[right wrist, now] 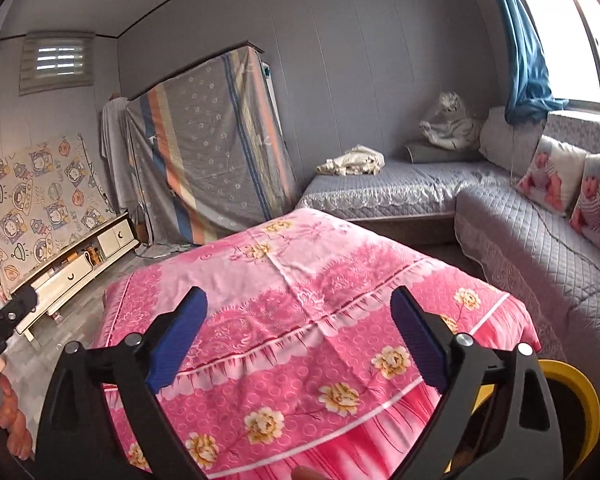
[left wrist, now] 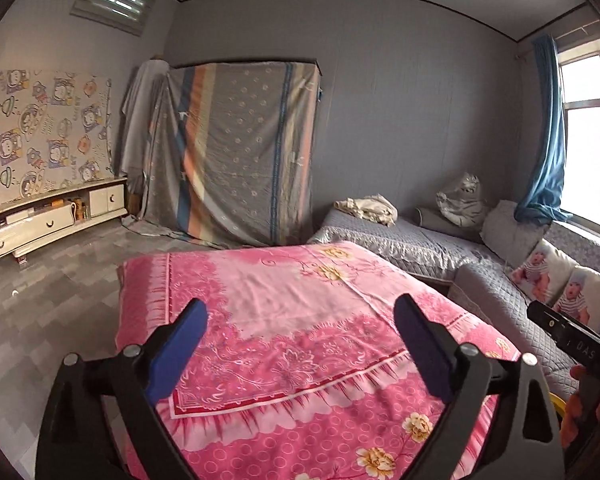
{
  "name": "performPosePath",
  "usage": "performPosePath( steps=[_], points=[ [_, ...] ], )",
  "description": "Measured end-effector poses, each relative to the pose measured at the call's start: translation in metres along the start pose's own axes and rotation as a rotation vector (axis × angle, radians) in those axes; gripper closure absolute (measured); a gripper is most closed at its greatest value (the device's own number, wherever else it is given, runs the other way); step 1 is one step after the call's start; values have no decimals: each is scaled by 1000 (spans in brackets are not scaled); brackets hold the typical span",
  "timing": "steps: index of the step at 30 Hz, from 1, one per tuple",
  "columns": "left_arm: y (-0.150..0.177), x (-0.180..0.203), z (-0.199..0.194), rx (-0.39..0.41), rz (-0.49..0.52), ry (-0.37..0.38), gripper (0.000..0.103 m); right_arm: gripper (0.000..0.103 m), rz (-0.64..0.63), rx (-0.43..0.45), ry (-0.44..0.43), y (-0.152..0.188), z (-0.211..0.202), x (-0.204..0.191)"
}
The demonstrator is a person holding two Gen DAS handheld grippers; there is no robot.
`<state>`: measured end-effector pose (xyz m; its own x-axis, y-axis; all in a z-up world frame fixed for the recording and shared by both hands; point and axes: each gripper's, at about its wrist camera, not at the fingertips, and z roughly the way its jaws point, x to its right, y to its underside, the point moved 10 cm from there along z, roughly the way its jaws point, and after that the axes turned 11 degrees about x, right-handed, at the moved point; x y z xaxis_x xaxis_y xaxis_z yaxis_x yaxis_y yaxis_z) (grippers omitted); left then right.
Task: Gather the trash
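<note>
A: Any writing you can read from here?

B: Little. The other tool's black body at the right edge of the left view carries pale letters, "DAS" as far as I can make out. The cartoon sheet [left wrist: 40,132] on the far left wall has printed words too, but too small to read.

A: And the grippers?

B: The left gripper [left wrist: 300,340] has its blue pads spread wide with nothing between them, only the pink flowered cloth [left wrist: 300,300] below. The right gripper [right wrist: 300,336] is just as released and empty.

A: Where's the trash?

B: I can't pick out any loose trash. The nearest thing is a yellow-rimmed bin [right wrist: 580,392], dark inside, near right, just beside the pink cloth and partly hidden by the right gripper.

A: Anything further back?

B: A grey quilted sofa [right wrist: 540,240] on the right.
</note>
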<state>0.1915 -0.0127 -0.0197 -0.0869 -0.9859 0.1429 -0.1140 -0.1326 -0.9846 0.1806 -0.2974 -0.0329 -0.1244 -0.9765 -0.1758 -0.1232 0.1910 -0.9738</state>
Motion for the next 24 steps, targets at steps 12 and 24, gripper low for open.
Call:
performPosePath(
  steps=[12,24],
  points=[
    [-5,-22,-45,65,22,-66,8,8,-29,97,39,11,-32,-17],
    [22,-20,-53,6,-30,-31,8,8,-44,112,49,26,-43,-21]
  ],
)
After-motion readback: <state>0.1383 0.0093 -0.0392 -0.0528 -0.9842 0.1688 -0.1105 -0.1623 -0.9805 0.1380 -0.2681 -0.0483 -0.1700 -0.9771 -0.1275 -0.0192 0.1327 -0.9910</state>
